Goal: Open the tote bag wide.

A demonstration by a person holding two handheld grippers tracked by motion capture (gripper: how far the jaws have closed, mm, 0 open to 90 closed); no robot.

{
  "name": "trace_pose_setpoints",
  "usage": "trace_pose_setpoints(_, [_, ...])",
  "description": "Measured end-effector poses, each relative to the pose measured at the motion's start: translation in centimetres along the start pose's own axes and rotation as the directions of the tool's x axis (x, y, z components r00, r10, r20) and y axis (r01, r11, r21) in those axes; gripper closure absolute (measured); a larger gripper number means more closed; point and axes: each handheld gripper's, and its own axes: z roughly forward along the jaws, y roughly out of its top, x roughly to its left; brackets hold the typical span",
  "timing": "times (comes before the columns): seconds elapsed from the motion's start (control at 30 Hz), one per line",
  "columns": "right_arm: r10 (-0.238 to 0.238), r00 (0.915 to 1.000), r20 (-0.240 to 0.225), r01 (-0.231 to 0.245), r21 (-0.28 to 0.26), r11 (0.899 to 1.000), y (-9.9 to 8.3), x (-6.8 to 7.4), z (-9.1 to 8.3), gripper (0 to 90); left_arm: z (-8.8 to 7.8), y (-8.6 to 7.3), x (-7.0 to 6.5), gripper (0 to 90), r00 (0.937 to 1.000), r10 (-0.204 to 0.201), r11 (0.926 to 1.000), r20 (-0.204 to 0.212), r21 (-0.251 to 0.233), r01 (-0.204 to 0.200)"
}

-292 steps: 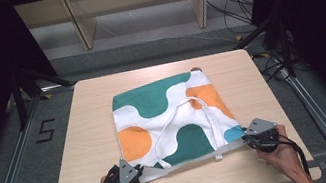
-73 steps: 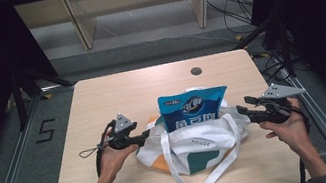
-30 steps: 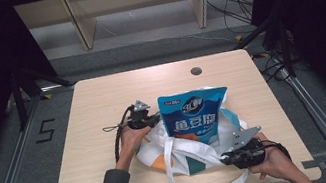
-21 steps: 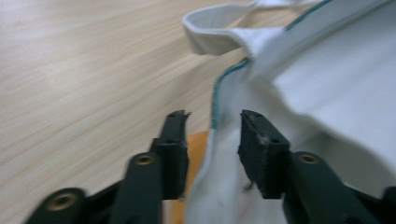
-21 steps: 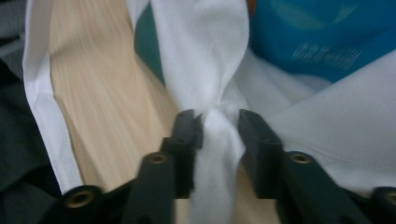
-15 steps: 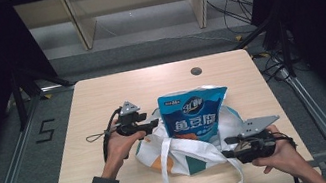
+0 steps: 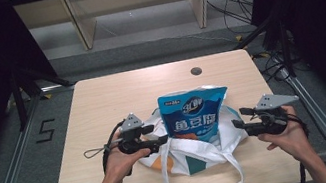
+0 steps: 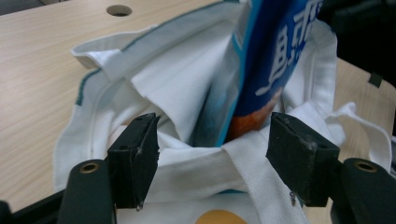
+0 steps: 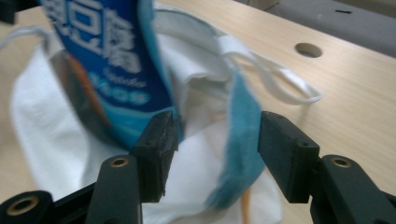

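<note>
Now both the left gripper point(image 7: 161, 135) and right gripper point(image 7: 235, 118), jaws just opening, flank the tote bag point(image 7: 190, 154).

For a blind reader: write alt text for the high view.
A blue snack bag stands inside a white patterned tote bag on a wooden table. The left gripper and right gripper, hand-held, flank it with jaws open.

The blue snack bag point(image 7: 195, 119) standing near the middle of the high view bore large white Chinese characters reading 鱼豆腐, with a small white logo above them too small to read. In the two gripper views parts of the same white characters showed on the bag's blue face. A dark figure 5 point(image 7: 44, 131) was marked on the floor at the left of the high view.
</note>
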Motion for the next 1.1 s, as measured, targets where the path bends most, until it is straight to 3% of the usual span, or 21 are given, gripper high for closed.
trace_pose_setpoints(0.17, [0.002, 0.9999, 0.011, -0.002, 0.014, 1.000, 1.2, -0.7, 1.0, 50.5, 0.9, -0.5, -0.4, 34.9, 0.9991, 0.034, 0.9988, 0.025, 0.034, -0.034])
trace_pose_setpoints(0.2, [-0.018, 0.9998, 0.010, 0.018, 0.013, 1.000, 1.5, -0.9, 1.3, 51.7, 1.1, -0.7, -0.5, 35.6, 0.9981, 0.054, 0.9977, 0.030, 0.040, -0.055])
trace_pose_setpoints(0.3, [-0.018, 0.9998, 0.012, 0.018, 0.021, 1.000, 2.3, -1.1, 2.5, 53.2, 1.5, -1.1, -0.9, 36.5, 0.9976, 0.065, 0.9956, 0.024, 0.066, -0.066])
trace_pose_setpoints(0.4, [-0.012, 0.9998, 0.013, 0.012, 0.025, 1.000, 2.7, -1.4, 3.3, 54.3, 1.8, -1.4, -1.1, 44.1, 0.9950, 0.096, 0.9922, 0.029, 0.077, -0.098])
trace_pose_setpoints(0.43, [-0.020, 0.9998, 0.010, 0.019, 0.027, 0.999, 3.2, -1.5, 4.1, 55.5, 2.2, -1.8, -1.5, 48.3, 0.9866, 0.161, 0.9804, 0.029, 0.111, -0.163])
trace_pose_setpoints(0.5, [-0.037, 0.9992, 0.014, 0.037, 0.030, 0.999, 3.4, -1.8, 4.7, 57.3, 2.3, -2.1, -1.7, 53.1, 0.9798, 0.200, 0.9737, 0.012, 0.109, -0.200])
trace_pose_setpoints(0.6, [-0.032, 0.9994, 0.011, 0.032, 0.030, 0.999, 3.8, -1.9, 5.6, 59.9, 1.9, -2.4, -1.9, 68.1, 0.9641, 0.266, 0.9572, 0.001, 0.119, -0.264])
trace_pose_setpoints(0.63, [-0.025, 0.9997, 0.004, 0.025, 0.037, 0.999, 3.9, -1.8, 6.0, 62.6, 1.9, -2.4, -1.9, 70.8, 0.9641, 0.266, 0.9572, 0.001, 0.119, -0.264])
trace_pose_setpoints(0.67, [-0.025, 0.9997, 0.004, 0.025, 0.037, 0.999, 3.9, -1.8, 6.0, 62.6, 1.8, -2.7, -2.0, 70.8, 0.9599, 0.280, 0.9522, -0.001, 0.127, -0.278])
trace_pose_setpoints(0.7, [-0.065, 0.9979, -0.001, 0.065, 0.027, 0.998, 4.1, -2.2, 6.6, 70.2, 1.5, -3.3, -2.2, 78.8, 0.9527, 0.304, 0.9427, 0.006, 0.142, -0.302])
trace_pose_setpoints(0.73, [-0.065, 0.9979, -0.001, 0.065, 0.027, 0.998, 4.1, -2.2, 6.6, 70.2, 1.5, -3.3, -2.2, 81.0, 0.9527, 0.304, 0.9427, 0.006, 0.142, -0.302])
trace_pose_setpoints(0.77, [-0.063, 0.9980, -0.007, 0.063, 0.038, 0.997, 4.1, -2.1, 6.7, 74.5, 1.4, -3.8, -2.4, 81.0, 0.9496, 0.312, 0.9378, 0.026, 0.151, -0.313])
trace_pose_setpoints(0.8, [-0.109, 0.9937, 0.025, 0.108, 0.047, 0.993, 4.2, -2.2, 7.1, 79.0, 1.2, -4.5, -2.7, 82.6, 0.9424, 0.334, 0.9295, 0.015, 0.160, -0.332])
trace_pose_setpoints(0.83, [-0.132, 0.9903, 0.044, 0.129, 0.062, 0.990, 4.3, -2.3, 7.3, 80.3, 1.0, -4.8, -2.8, 83.1, 0.9396, 0.342, 0.9251, 0.015, 0.170, -0.339])
trace_pose_setpoints(0.87, [-0.117, 0.9915, 0.056, 0.113, 0.079, 0.990, 4.3, -2.4, 7.4, 81.1, 0.9, -5.1, -2.9, 83.5, 0.9358, 0.352, 0.9174, 0.025, 0.190, -0.350])
trace_pose_setpoints(0.9, [-0.117, 0.9915, 0.056, 0.113, 0.079, 0.990, 4.3, -2.4, 7.4, 81.1, 0.9, -5.1, -2.9, 83.8, 0.9358, 0.352, 0.9174, 0.025, 0.190, -0.350])
trace_pose_setpoints(0.93, [-0.104, 0.9900, 0.094, 0.097, 0.080, 0.992, 4.0, -3.3, 7.9, 81.9, 0.7, -6.0, -3.2, 83.8, 0.9276, 0.373, 0.9024, 0.023, 0.224, -0.368])
trace_pose_setpoints(0.97, [-0.099, 0.9894, 0.106, 0.091, 0.083, 0.992, 3.8, -3.6, 8.0, 82.1, 0.7, -6.7, -3.5, 83.9, 0.9311, 0.363, 0.9033, 0.039, 0.231, -0.361])
trace_pose_setpoints(1.03, [-0.081, 0.9884, 0.128, 0.065, 0.121, 0.991, 3.2, -4.6, 8.5, 82.4, 0.7, -7.9, -3.4, 83.9, 0.9310, 0.364, 0.8936, 0.028, 0.272, -0.357])
trace_pose_setpoints(1.07, [-0.081, 0.9884, 0.128, 0.065, 0.121, 0.991, 3.2, -4.6, 8.5, 82.4, 0.7, -7.9, -3.4, 83.9, 0.9310, 0.364, 0.8936, 0.028, 0.272, -0.357])
trace_pose_setpoints(1.1, [-0.049, 0.9890, 0.140, 0.029, 0.140, 0.990, 2.2, -5.4, 9.2, 82.5, 0.8, -8.8, -3.2, 84.0, 0.9342, 0.356, 0.8894, 0.016, 0.301, -0.344])
